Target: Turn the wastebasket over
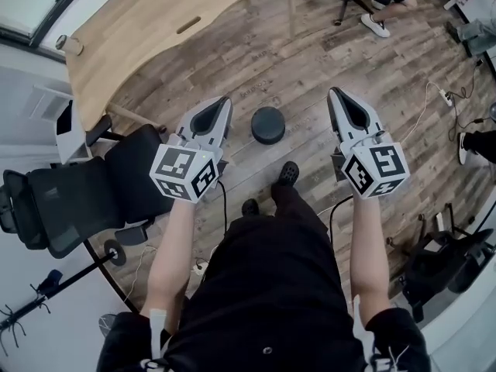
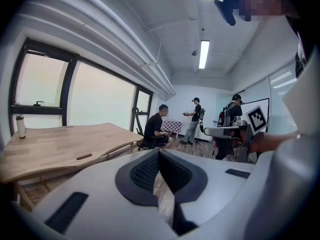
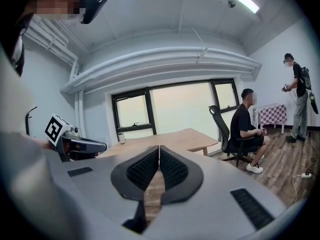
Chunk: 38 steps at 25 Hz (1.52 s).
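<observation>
The left gripper (image 1: pixel 225 104) is pinched shut, its ribbed pads meeting along one thin line with nothing between them. The right gripper (image 1: pixel 334 96) is the same: jaws together, empty. The person holds both out in front at arm's length, side by side and well apart, noses pointing away from the body and a touch downward, the marker cubes sitting back over the hands.

Down on the wood plank floor (image 1: pixel 310 45), between the two noses as seen from above, stands the wastebasket (image 1: pixel 267 125). It is dark and round and stands on end, its long axis straight up and down, so only a circular face looks up at the head camera. I cannot tell whether that face is the mouth or the base. Neither gripper touches it. It sits just ahead of the person's black shoes (image 1: pixel 287 173).

Off to the left are a black office chair (image 1: pixel 77 196) and a curved wooden desk (image 1: pixel 139 29) with a small bottle (image 2: pixel 20 126) near its edge. Farther back in the room someone sits in a chair (image 3: pixel 245 129), and another person (image 3: pixel 299 104) stands beside a checkered board.
</observation>
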Each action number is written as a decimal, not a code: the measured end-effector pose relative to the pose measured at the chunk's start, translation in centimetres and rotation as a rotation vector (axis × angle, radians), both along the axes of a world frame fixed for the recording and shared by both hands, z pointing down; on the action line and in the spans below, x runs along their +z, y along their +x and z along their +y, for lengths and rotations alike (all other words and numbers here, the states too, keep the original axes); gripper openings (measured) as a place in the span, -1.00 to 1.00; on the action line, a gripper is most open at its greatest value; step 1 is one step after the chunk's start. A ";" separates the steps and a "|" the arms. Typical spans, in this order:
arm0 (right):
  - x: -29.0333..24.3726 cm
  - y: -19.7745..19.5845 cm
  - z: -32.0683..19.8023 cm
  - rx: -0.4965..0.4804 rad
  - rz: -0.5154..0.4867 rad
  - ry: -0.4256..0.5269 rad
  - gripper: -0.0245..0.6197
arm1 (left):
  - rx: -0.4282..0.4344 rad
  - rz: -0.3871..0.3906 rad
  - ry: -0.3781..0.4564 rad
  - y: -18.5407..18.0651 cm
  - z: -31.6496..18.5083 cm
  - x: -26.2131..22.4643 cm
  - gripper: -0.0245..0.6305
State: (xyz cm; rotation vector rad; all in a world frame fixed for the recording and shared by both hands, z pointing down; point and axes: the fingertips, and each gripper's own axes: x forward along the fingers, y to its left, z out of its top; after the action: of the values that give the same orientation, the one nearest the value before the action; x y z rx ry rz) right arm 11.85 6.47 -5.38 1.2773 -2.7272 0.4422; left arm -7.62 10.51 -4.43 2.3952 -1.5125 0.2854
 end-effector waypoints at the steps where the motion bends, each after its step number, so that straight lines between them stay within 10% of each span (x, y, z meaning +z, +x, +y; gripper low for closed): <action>1: 0.8 0.1 -0.7 -0.012 0.005 -0.017 -0.82 | -0.008 0.001 -0.007 0.3 -0.4 0.5 -0.87; 21: 20.7 -2.0 -3.9 -0.112 0.155 -0.314 -0.82 | -0.098 0.021 -0.265 -2.0 -1.1 15.6 -0.87; 38: 36.2 -4.7 -5.4 0.011 0.204 -0.452 -0.82 | 0.159 0.010 -0.488 -3.3 -5.9 34.3 -0.87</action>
State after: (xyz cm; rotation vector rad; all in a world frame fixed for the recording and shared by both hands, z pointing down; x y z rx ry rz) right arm 7.14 1.06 30.86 1.1410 -2.2767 0.8222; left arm -10.88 4.57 29.89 2.1145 -1.0897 0.5993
